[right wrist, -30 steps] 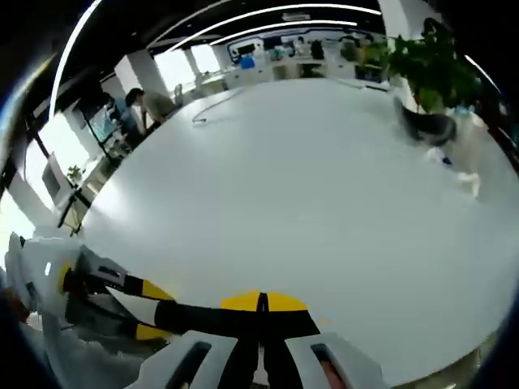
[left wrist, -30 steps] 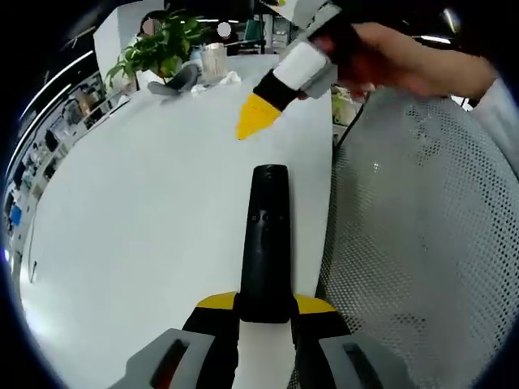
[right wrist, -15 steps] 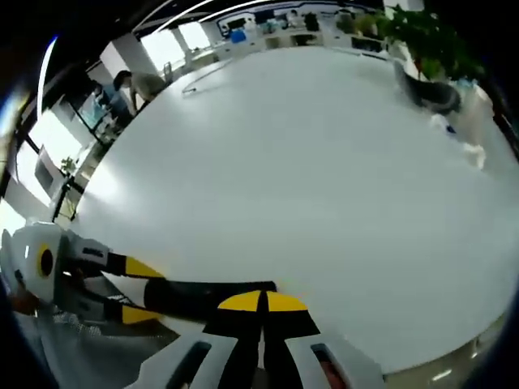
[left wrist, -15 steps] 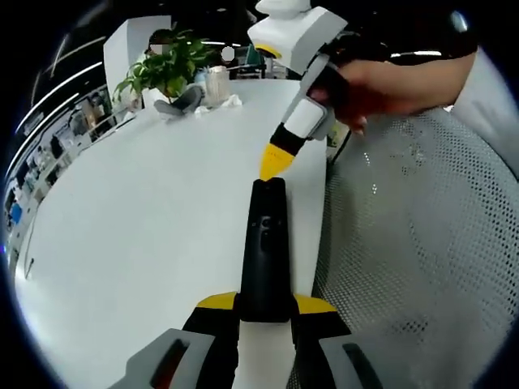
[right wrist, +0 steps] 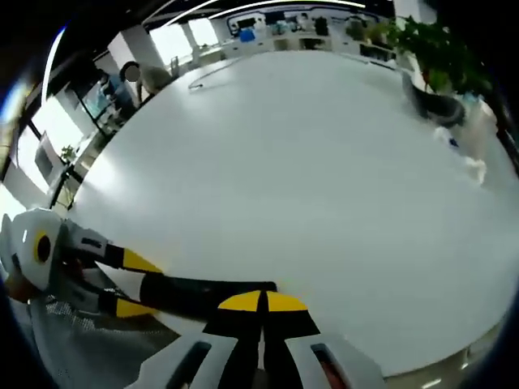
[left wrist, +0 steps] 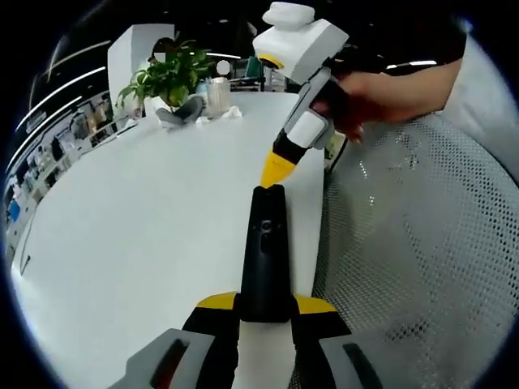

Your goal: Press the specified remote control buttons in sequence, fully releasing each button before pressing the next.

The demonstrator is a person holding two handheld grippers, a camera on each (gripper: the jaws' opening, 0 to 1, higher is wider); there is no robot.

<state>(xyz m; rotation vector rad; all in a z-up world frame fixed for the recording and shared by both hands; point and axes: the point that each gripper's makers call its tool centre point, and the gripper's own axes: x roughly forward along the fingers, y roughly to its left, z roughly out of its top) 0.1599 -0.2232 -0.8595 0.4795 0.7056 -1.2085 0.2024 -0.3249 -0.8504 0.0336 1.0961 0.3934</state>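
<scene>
Here your left gripper [left wrist: 266, 312] is clamped on the black remote [left wrist: 264, 247] above the white table [left wrist: 138, 227], while your right gripper [left wrist: 276, 168], jaws together, hovers just beyond its far end.

I can read no text, label, brand or number anywhere. The remote control [left wrist: 263, 251] clamped in my left gripper [left wrist: 265, 312] shows only small button shapes near its far end, too blurred to make out any marking. Beyond the remote, nothing legible shows on the white table [right wrist: 308, 178] either.
</scene>
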